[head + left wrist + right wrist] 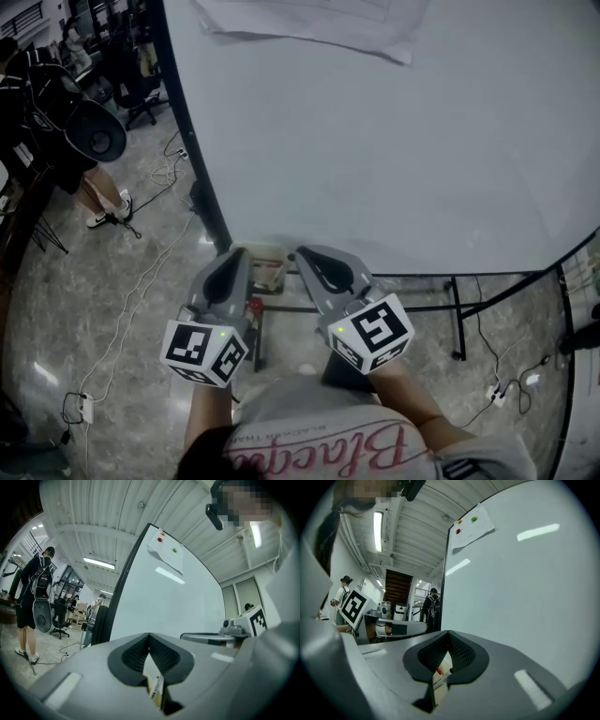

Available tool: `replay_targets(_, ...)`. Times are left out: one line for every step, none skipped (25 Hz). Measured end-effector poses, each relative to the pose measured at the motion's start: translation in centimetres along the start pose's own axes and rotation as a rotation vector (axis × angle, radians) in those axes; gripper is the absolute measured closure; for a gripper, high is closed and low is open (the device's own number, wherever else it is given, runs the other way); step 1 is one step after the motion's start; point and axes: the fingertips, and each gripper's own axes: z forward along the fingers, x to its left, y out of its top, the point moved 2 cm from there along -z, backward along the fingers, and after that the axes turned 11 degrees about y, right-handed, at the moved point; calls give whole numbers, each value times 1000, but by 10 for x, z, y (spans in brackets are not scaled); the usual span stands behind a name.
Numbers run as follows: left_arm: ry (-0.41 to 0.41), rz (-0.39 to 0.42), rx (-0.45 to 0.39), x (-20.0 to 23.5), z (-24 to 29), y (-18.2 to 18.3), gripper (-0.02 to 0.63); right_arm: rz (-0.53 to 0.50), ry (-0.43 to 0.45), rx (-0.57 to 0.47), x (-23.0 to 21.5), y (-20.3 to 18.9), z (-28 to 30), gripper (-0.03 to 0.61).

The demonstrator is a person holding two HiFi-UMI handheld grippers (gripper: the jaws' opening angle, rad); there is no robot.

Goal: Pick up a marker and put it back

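Head view, nearest first: two grippers are held side by side, each with one tag cube at its rear, two cubes in all. The left gripper [235,254] and the right gripper [306,254] both point toward 12 o'clock.

Each gripper's own view settles the jaw state, which the head view does not. The left pads meet tip to tip and so do the right pads, so both tools are closed on nothing.

At 12 o'clock from the two tips sits one beige box [267,266], on the lower frame of the whiteboard [403,141].

- Left gripper view: a barcoded label shows through the gap below the pads.
- Right gripper view: a red-and-white piece shows in the same place.

The marker cannot be identified with certainty. The only candidate is a small red item [253,306] at 6 o'clock of the box.

Farther out there is one paper sheet [309,23] on the board. Only the gripper views show the red and green dots on it. A bystander [33,597] stands at 9 o'clock.
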Motion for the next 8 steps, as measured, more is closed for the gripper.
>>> replay_targets(-1, 0, -2, 0, 0, 1, 615, -1, -2, 2, 0, 0, 0, 577)
replay_targets(-3, 1, -4, -1, 0, 1, 615, -2, -4, 5, 0, 0, 0, 577)
replay_targets(-3, 1, -5, -1, 0, 2, 615, -2, -6, 7, 0, 0, 0, 577)
replay_targets(-3, 2, -7, -1, 0, 3, 615, -1, -8, 10, 0, 0, 0, 577)
replay_targets(-4, 2, -8, -1, -1, 3, 614, 0, -9, 11, 0, 0, 0, 577)
replay_targets(-4, 3, -9, -1, -1, 4, 615, 0, -10, 12, 1, 0, 0, 577)
replay_targets(-5, 3, -10, -1, -2, 4, 614, 0, -12, 14, 1, 1, 0, 577)
replay_targets(-5, 4, -11, -1, -2, 4, 615, 1, -13, 15, 1, 1, 0, 577)
